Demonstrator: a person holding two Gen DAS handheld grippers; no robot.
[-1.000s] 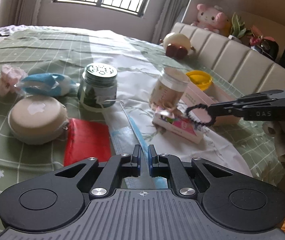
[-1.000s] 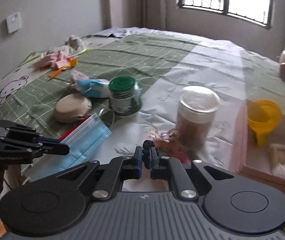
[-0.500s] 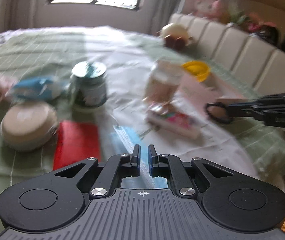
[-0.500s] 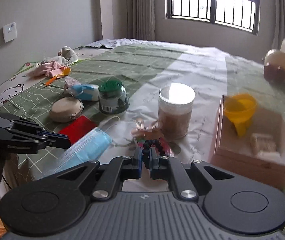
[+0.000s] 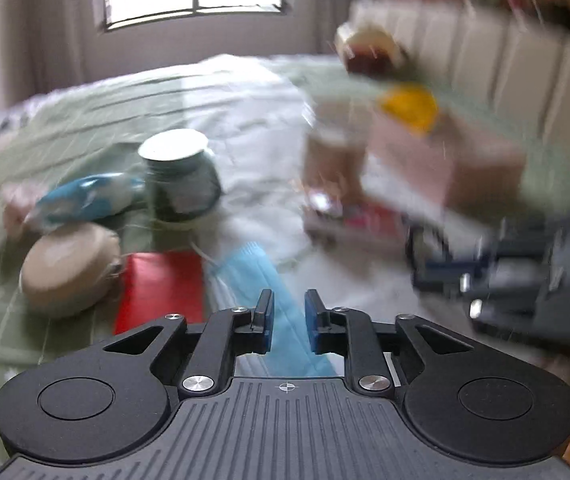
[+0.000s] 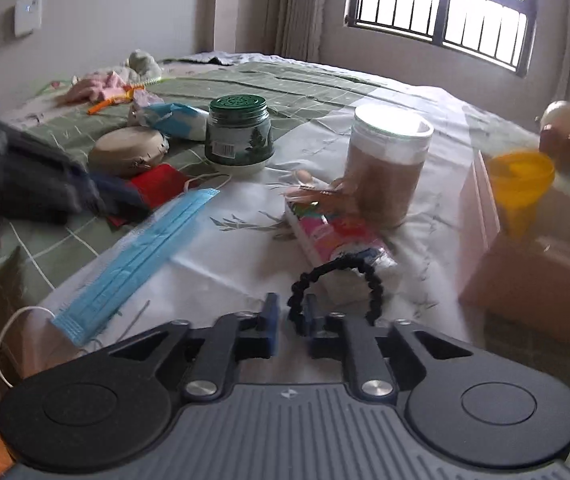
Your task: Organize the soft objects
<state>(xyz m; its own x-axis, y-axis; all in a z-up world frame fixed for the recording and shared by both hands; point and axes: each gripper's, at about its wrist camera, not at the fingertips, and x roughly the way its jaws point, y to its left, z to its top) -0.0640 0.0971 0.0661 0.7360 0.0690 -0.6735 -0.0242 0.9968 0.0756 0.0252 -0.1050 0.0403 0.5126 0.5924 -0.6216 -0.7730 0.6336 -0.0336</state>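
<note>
Your left gripper [image 5: 288,312] has just been opening its jaws, and they now stand a little apart over the near end of the blue face mask [image 6: 141,256]. The mask shows in the gap, but the pads aren't pressing on it; it lies flat on the white and green bedsheet [image 6: 245,248], one ear loop hanging off the near edge. The left view is heavily smeared, so fine contact there is hard to call.

Your right gripper [image 6: 288,316] has also just been opening. The black hair tie [image 6: 337,270] arches up from between its fingers, one end down in the gap by the right finger, the other just outside it. The pads look released, though I can't tell for sure whether the tie still leans on one of them. The top of the loop sits against a colourful flat packet [image 6: 337,236] lying beside a clear jar with brown contents [image 6: 385,164].

Further back there's a green-lidded jar [image 6: 239,136], a beige round pouch [image 6: 129,152] touching a red item [image 6: 157,180], and a blue and white wrapped pack [image 6: 177,120]. A cardboard box [image 6: 525,272] with a yellow funnel [image 6: 519,184] sits off to the right.
</note>
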